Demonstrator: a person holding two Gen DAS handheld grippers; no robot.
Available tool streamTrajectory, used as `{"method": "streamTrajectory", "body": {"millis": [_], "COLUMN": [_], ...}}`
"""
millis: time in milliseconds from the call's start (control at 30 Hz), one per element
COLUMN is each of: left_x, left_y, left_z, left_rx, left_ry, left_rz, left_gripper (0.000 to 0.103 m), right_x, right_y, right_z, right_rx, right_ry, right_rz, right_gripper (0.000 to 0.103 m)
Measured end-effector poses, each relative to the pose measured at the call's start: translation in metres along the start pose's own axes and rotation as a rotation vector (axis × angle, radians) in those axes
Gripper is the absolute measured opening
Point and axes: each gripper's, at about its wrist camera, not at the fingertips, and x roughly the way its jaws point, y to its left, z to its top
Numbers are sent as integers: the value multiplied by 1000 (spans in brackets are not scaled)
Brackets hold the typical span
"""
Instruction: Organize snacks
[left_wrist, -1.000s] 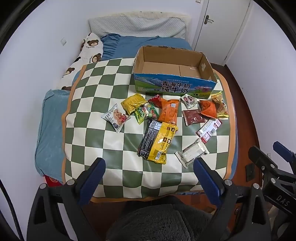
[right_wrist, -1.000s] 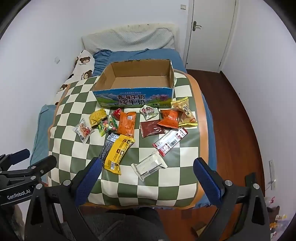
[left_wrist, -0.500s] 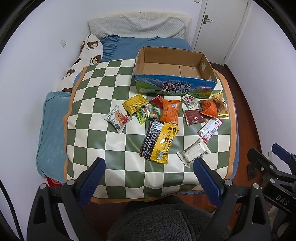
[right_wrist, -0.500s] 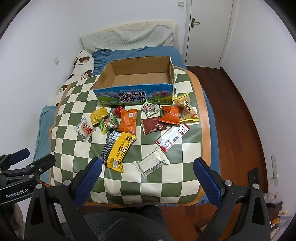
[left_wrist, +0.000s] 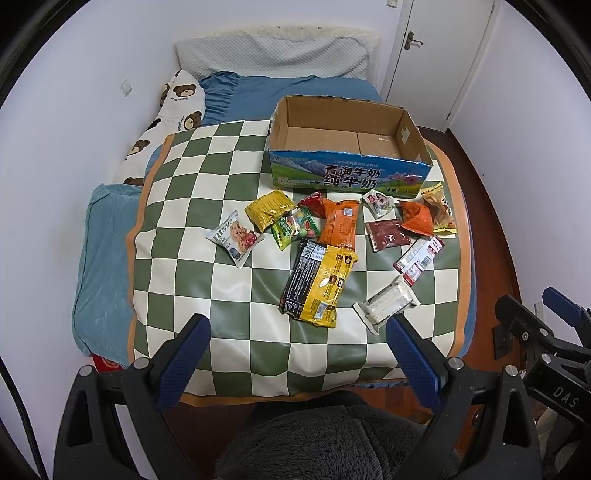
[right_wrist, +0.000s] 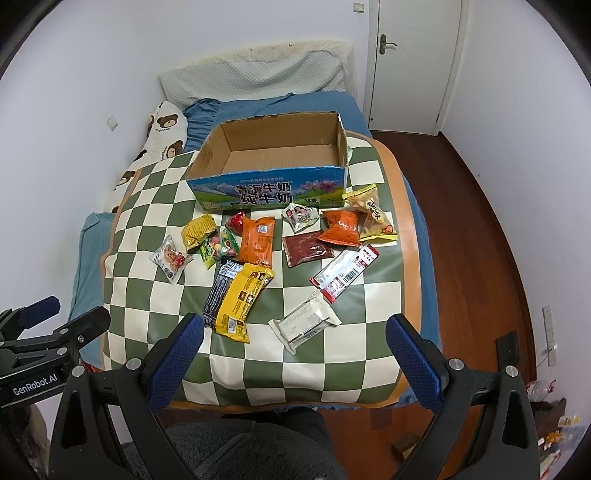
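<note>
On the bed, a green-and-white checkered mat (left_wrist: 207, 266) carries everything. Cardboard box (left_wrist: 349, 147) with a blue printed front sits at the far side of the mat, open top, nothing visible inside.

Snacks lie loose in front of the box, all outside it:
- yellow-and-black pack (left_wrist: 321, 284) nearest the camera, centre, lying flat
- long orange pack (left_wrist: 340, 225) just behind it, touching
- white clear-wrapped bar (left_wrist: 386, 304) to the right of the yellow-and-black pack, close to the near mat edge
- red-and-white bar (left_wrist: 419, 258) beyond that, angled
- dark red sachet (left_wrist: 386, 234), small orange bag (left_wrist: 417, 221) and a yellow chip bag (left_wrist: 439, 210) clustered at the right
- small white packet (left_wrist: 378, 201) right by the box front
- yellow bag (left_wrist: 267, 210), green candy bag (left_wrist: 295, 230), white cookie pack (left_wrist: 234, 242) on the left; yellow and green overlap

Left gripper (left_wrist: 295, 354): jaws spread wide, nothing between them, above the near mat edge. Right gripper (right_wrist: 293, 350): same, wide apart, empty, white clear-wrapped bar just ahead of it. Grippers side by side, each visible at the edge of the other's view. Grey fuzzy fabric (left_wrist: 325, 439) fills the bottom of both views.
</note>
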Motion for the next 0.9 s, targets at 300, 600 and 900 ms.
{"method": "streamTrajectory", "body": {"millis": [300, 600, 900], "left_x": [-5, -5, -5], "left_y": [-2, -1, -1], "left_z": [4, 4, 3], "left_rx": [5, 5, 4], "left_ry": [-2, -5, -7], "left_rz": [2, -1, -3], "left_gripper": [97, 97, 97], "right_x": [-1, -3, -7], "right_y": [0, 0, 0], "right_z": [-1, -2, 0], "right_rx": [-1, -1, 0], "right_ry": [0, -3, 1], "right_rz": [0, 0, 4], "right_gripper": [101, 101, 101]}}
